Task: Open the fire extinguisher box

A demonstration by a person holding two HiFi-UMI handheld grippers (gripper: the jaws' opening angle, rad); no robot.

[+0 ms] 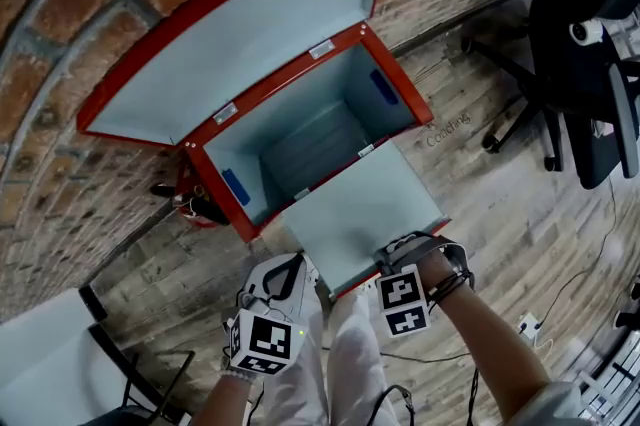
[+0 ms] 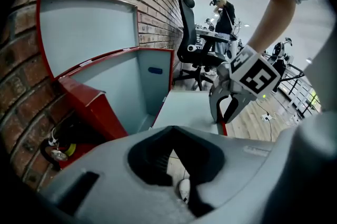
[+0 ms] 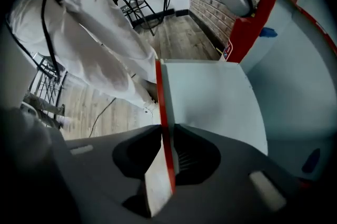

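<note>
The red fire extinguisher box (image 1: 408,90) stands on the wood floor against a brick wall. Its top lid (image 1: 240,24) leans back on the wall. The front door (image 1: 365,204) is folded down and out toward me, pale grey side up. My right gripper (image 1: 398,250) is shut on that door's red front edge (image 3: 164,128), which runs between its jaws (image 3: 166,150). The left gripper view shows it pinching the door (image 2: 189,110) at the edge (image 2: 229,112). My left gripper (image 1: 285,269) hangs beside the door's near left corner, holding nothing. Its jaws' gap cannot be made out.
A red and black extinguisher with a gauge (image 2: 58,152) lies by the box's left side (image 1: 190,199). A black office chair (image 1: 580,64) stands at the right. Cables and a plug (image 1: 528,324) lie on the floor. A black frame (image 1: 130,364) is at bottom left. A person (image 2: 224,12) stands far off.
</note>
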